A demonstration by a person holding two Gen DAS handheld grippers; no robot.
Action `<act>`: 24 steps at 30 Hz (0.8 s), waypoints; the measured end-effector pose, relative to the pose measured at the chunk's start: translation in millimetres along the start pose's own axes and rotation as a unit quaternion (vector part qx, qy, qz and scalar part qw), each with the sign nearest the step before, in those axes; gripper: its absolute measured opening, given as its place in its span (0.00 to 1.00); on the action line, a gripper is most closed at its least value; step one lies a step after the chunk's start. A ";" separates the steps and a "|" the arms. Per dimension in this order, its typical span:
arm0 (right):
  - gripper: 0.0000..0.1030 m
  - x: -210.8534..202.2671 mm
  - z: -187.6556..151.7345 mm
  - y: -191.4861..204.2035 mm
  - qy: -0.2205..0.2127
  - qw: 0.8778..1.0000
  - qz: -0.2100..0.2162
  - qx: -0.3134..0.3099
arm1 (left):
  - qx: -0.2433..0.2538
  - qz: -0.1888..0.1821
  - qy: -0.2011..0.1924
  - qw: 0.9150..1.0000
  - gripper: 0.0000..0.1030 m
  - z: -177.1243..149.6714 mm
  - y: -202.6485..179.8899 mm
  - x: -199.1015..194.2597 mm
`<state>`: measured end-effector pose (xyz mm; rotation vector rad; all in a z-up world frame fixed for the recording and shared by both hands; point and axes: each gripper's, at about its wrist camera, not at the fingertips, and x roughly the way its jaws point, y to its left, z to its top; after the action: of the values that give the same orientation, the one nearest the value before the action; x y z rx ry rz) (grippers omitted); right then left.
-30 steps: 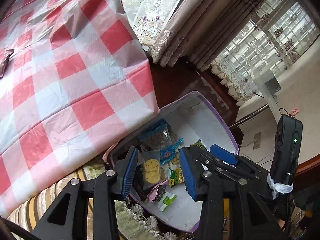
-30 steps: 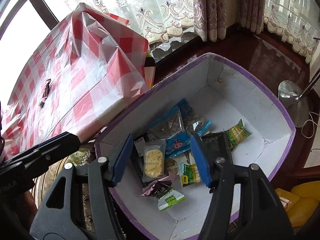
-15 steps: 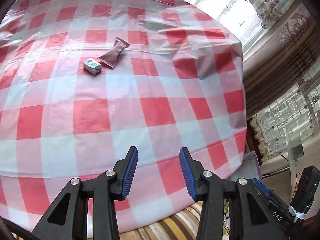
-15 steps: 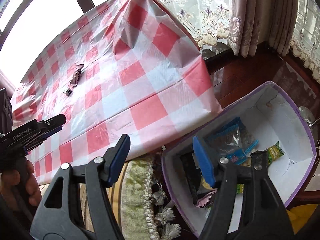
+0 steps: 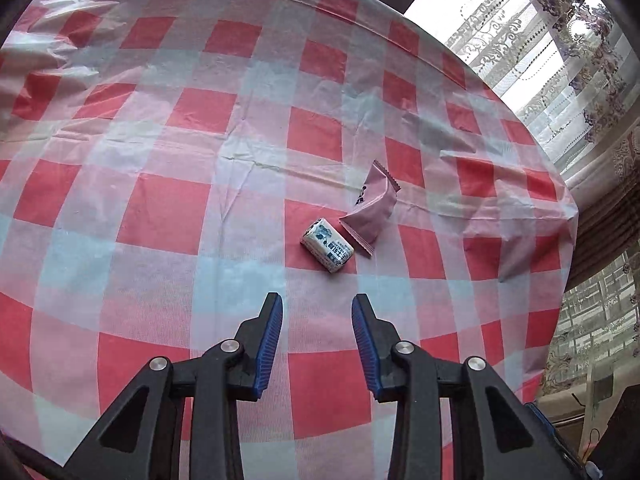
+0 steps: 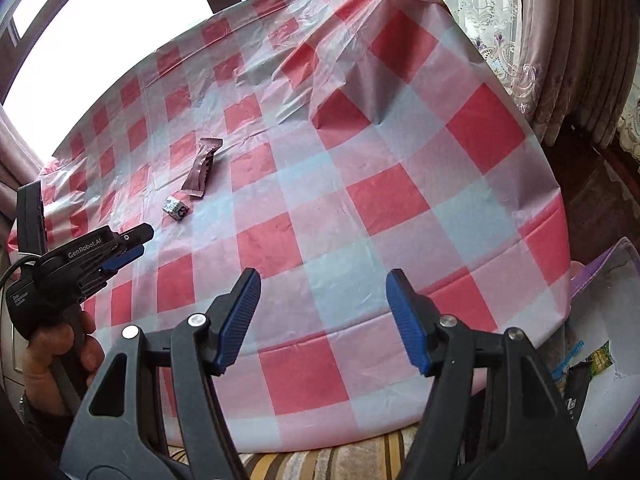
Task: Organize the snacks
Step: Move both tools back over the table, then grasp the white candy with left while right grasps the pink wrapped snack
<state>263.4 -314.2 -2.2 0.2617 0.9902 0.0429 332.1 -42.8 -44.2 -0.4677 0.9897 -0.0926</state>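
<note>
A small white and blue wrapped snack (image 5: 327,250) lies on the red and white checked tablecloth (image 5: 160,208), touching a mauve wrapper packet (image 5: 372,208) at its far right. My left gripper (image 5: 317,312) is open and empty, just short of the white snack. In the right wrist view the same white snack (image 6: 176,208) and mauve packet (image 6: 203,168) lie far left, with the left gripper (image 6: 134,242) close by. My right gripper (image 6: 323,288) is open and empty above the table's near edge. A purple-rimmed box (image 6: 600,280) with several snack packets stands low at the right.
Lace curtains (image 5: 560,40) and heavy drapes (image 6: 568,40) hang beyond the table's right side. A striped cushion (image 6: 340,460) lies below the table's near edge. The tablecloth is creased near its far corner (image 6: 344,92).
Both grippers have swung from the snack box to the table. My left gripper has closed in on the white snack; the box has slid to the right edge of the right view.
</note>
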 end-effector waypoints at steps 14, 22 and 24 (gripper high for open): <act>0.66 50.6 44.3 25.3 0.006 1.000 0.030 -0.003 | 0.272 0.037 0.010 0.962 0.44 25.2 -28.0 37.9; 0.66 76.5 69.5 50.4 0.009 0.999 0.035 -0.020 | 0.323 0.030 0.016 0.946 0.36 23.7 -38.8 49.9; 0.66 83.7 75.8 60.1 0.010 0.999 0.042 -0.024 | 0.319 0.021 0.019 0.947 0.35 24.0 -38.5 48.4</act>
<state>377.3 -258.2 -17.2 0.2587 0.9961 0.1454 383.8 -83.1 -55.0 0.1516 0.9463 -0.3715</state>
